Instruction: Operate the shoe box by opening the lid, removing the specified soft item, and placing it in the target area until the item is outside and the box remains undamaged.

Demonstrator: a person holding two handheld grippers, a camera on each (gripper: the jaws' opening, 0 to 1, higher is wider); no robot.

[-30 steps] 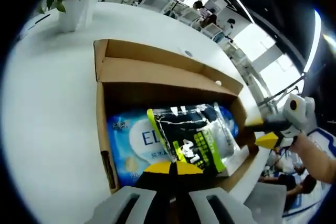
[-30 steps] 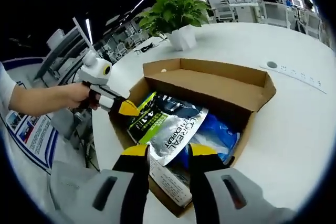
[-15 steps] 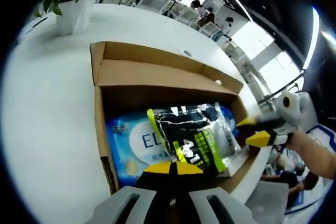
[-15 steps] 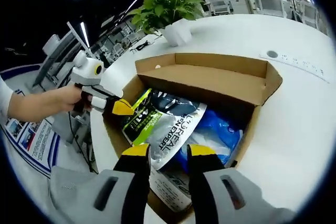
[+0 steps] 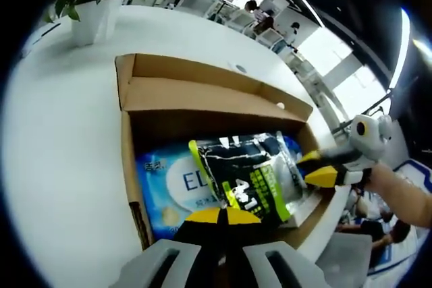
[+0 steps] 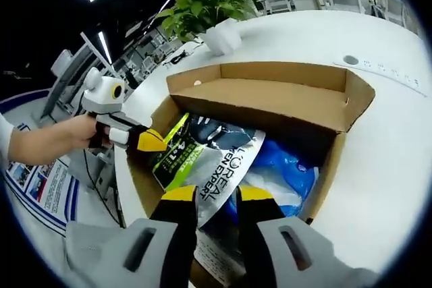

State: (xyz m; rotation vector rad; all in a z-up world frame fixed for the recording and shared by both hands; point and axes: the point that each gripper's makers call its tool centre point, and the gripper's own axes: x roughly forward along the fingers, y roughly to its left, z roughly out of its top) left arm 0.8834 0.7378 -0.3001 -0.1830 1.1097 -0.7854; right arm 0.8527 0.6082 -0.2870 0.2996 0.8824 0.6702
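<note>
The silver pouch [image 6: 206, 163], printed "L'OREAL MEN EXPERT", lies inside the open shoe box [image 6: 270, 92] atop a blue pack [image 5: 169, 183] lettered "ED". The box sits on the white table [image 5: 61, 133] near a potted plant [image 6: 206, 11]. The left gripper [image 5: 223, 217] is pinched onto the pouch's edge. The right gripper [image 6: 209, 195] stands narrowly parted over the pouch.

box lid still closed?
No. In the right gripper view the box lid stands folded back, with the silver pouch and blue pack exposed inside.
</note>
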